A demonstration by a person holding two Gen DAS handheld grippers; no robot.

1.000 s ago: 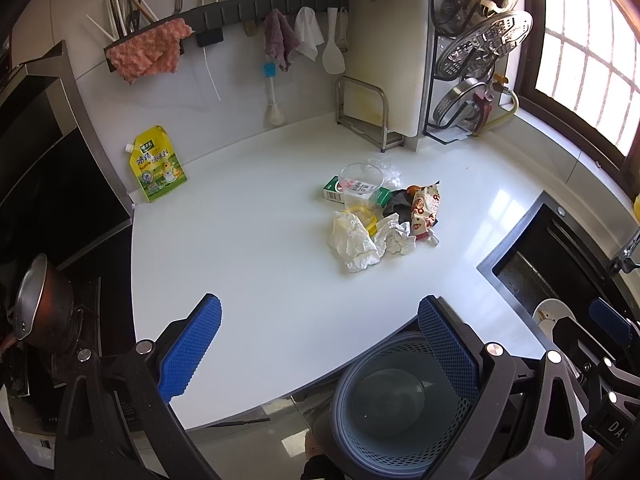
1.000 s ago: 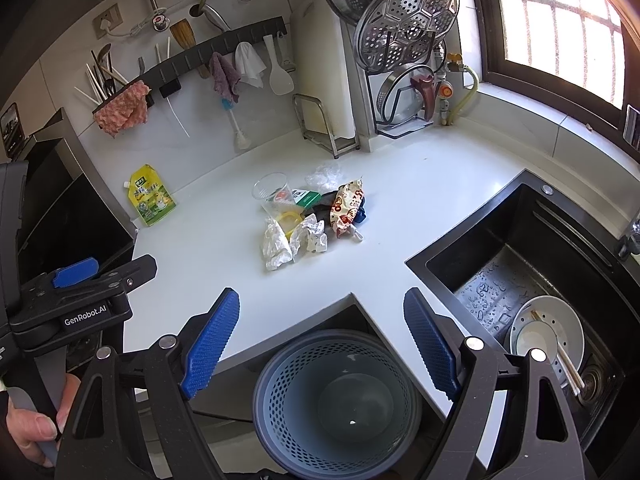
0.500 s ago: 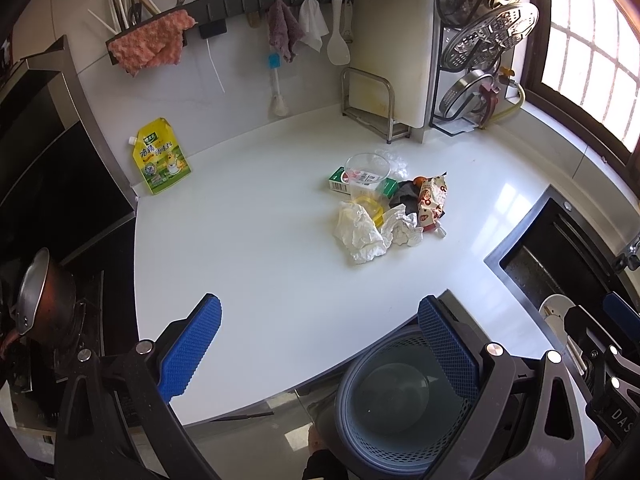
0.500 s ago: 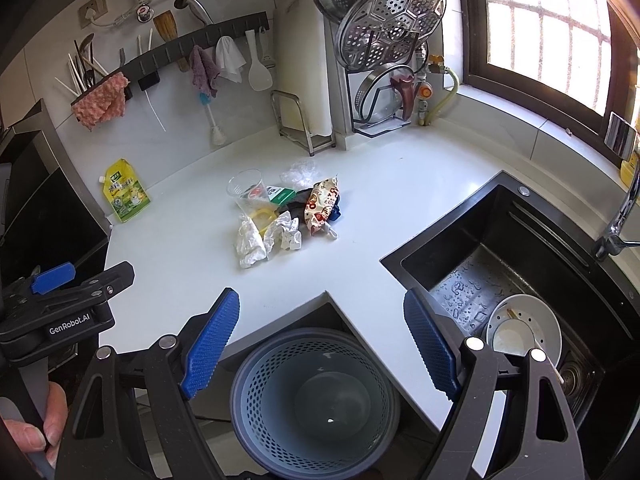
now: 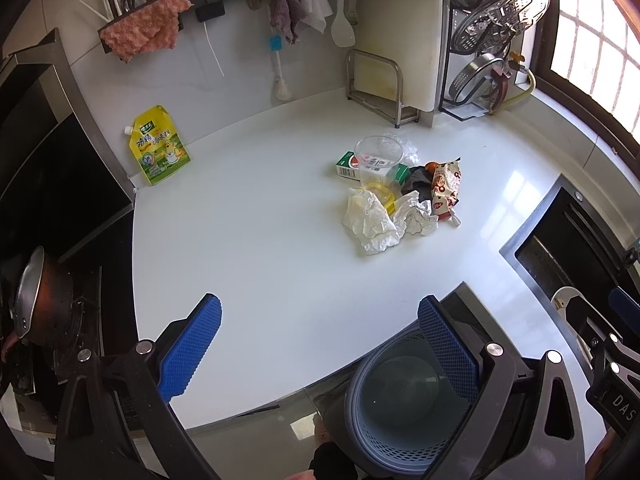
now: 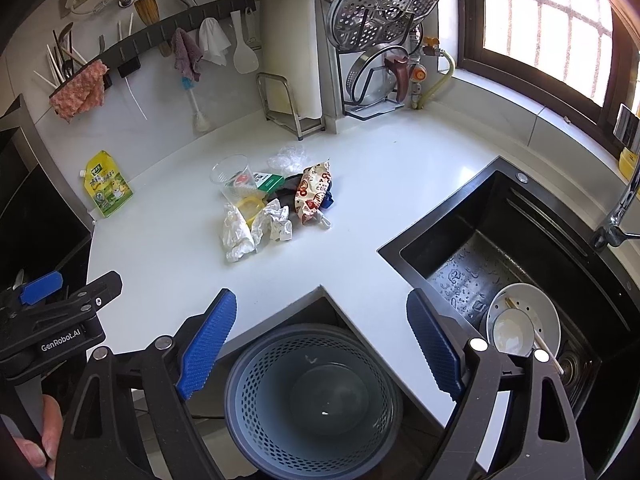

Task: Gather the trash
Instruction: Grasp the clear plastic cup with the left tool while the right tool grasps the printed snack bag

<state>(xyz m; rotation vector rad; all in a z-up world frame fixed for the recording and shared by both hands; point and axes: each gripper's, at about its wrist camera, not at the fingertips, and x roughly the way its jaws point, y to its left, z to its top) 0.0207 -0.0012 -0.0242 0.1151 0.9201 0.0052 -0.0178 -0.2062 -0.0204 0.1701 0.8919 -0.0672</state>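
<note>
A small heap of trash lies mid-counter: crumpled white paper [image 5: 372, 222] [image 6: 240, 232], a clear plastic cup [image 5: 378, 156] [image 6: 231, 172], a green carton [image 5: 347, 165] [image 6: 269, 181], a printed snack wrapper [image 5: 446, 188] [image 6: 313, 190] and a clear bag [image 6: 287, 159]. A grey perforated bin [image 5: 404, 412] [image 6: 314, 396] stands on the floor below the counter's corner. My left gripper [image 5: 320, 346] is open over the near counter edge, well short of the heap. My right gripper [image 6: 322, 338] is open above the bin. Nothing sits between either pair of fingers.
The white counter [image 5: 248, 240] has a yellow refill pouch [image 5: 158, 146] [image 6: 106, 184] at its left. A black sink [image 6: 520, 264] with a bowl [image 6: 522, 318] lies to the right. A stove with a pan [image 5: 36, 300] is at left; a cutting board rack [image 5: 384, 84] and lid stand [image 6: 380, 40] at back.
Both grippers have drifted slightly; the heap sits a little further left in the right view and slightly right in the left view. Both stay open.
</note>
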